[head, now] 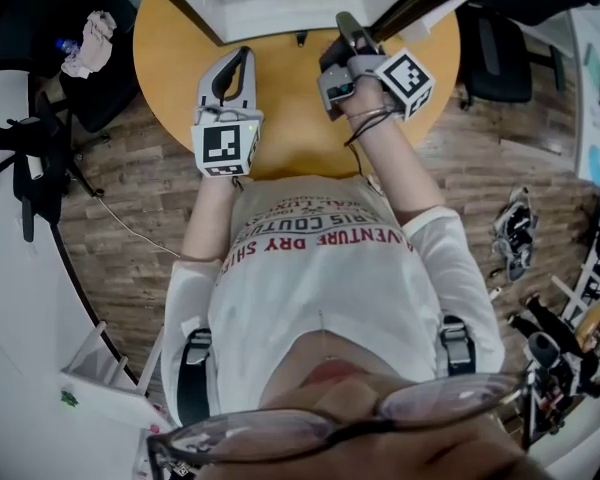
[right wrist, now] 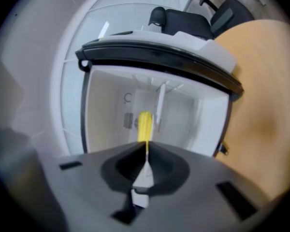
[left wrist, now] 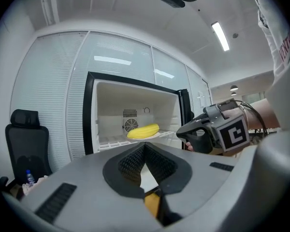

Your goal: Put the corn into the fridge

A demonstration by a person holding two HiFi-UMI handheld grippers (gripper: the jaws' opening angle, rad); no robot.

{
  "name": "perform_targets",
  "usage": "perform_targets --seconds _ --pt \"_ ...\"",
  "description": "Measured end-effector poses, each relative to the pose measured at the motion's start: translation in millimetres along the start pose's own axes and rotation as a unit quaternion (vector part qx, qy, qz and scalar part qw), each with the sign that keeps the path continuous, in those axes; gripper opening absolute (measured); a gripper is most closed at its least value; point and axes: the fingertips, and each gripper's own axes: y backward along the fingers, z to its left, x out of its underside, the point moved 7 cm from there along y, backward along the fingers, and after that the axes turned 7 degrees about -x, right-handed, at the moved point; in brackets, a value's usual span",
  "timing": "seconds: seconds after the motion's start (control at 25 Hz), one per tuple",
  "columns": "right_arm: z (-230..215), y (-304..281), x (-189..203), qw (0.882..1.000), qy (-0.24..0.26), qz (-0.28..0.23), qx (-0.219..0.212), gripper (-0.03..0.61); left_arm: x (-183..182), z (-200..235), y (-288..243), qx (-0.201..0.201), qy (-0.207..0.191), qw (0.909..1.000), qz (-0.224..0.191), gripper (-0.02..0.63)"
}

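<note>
The yellow corn (left wrist: 143, 131) lies on a pale plate on the wire shelf inside the small open fridge (left wrist: 89, 115). In the right gripper view the corn (right wrist: 145, 126) shows on end behind the jaws, deep in the fridge (right wrist: 154, 57). In the head view the fridge (head: 280, 13) stands on the round wooden table (head: 290, 138). My left gripper (head: 242, 58) and right gripper (head: 346, 24) are held side by side before the opening. Both are shut with nothing between the jaws. The left gripper view also shows the right gripper (left wrist: 203, 132) to its right, near the fridge door (left wrist: 183, 111).
Black office chairs (head: 40, 158) stand left of the table, one (head: 90, 38) holding a crumpled cloth and a bottle. Another chair (head: 500, 58) is at the right. The fridge door (head: 420, 3) stands open at the upper right. Clutter lies on the wood floor at the far right.
</note>
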Motion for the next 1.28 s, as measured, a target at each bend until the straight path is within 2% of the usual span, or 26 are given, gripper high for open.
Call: perform_targets --seconds 0.16,0.32,0.44,0.6,0.68,0.8,1.08,1.16,1.28 --pt "8.6 30.2 4.7 0.997 0.07 0.035 -0.028 0.029 -8.5 -21.8 15.6 -0.003 0.003 0.9999 -0.015 0.025" --pt "7.1 64.1 11.7 0.989 0.127 0.065 -0.034 0.029 -15.5 -42.9 30.0 -0.004 0.001 0.9996 -0.028 0.025" --pt "6.2 84.4 14.9 0.977 0.187 0.087 -0.054 0.029 -17.2 -55.8 40.6 -0.006 0.001 0.9995 -0.031 0.025" --pt "2.8 108.0 16.5 0.959 0.256 0.11 -0.052 0.029 -16.6 -67.7 53.7 -0.011 0.0 0.9994 -0.033 0.025" --pt "4.3 117.9 17.7 0.935 0.328 0.121 -0.058 0.029 -15.6 -72.8 59.5 -0.013 -0.001 0.9994 -0.032 0.025" --pt "8.9 129.4 20.5 0.883 0.444 0.132 -0.073 0.029 -13.3 -78.4 66.6 -0.017 -0.002 0.9994 -0.031 0.025" --pt "20.9 147.8 29.8 0.781 0.6 0.138 -0.103 0.029 -6.6 -87.6 79.8 -0.026 0.001 0.9994 -0.023 0.025" --pt "22.4 150.9 32.4 0.761 0.624 0.137 -0.112 0.029 -4.1 -89.2 81.9 -0.027 0.002 0.9994 -0.022 0.025" --pt "25.1 154.0 34.9 0.746 0.639 0.138 -0.123 0.029 -2.0 -90.9 83.9 -0.027 0.002 0.9994 -0.023 0.025"
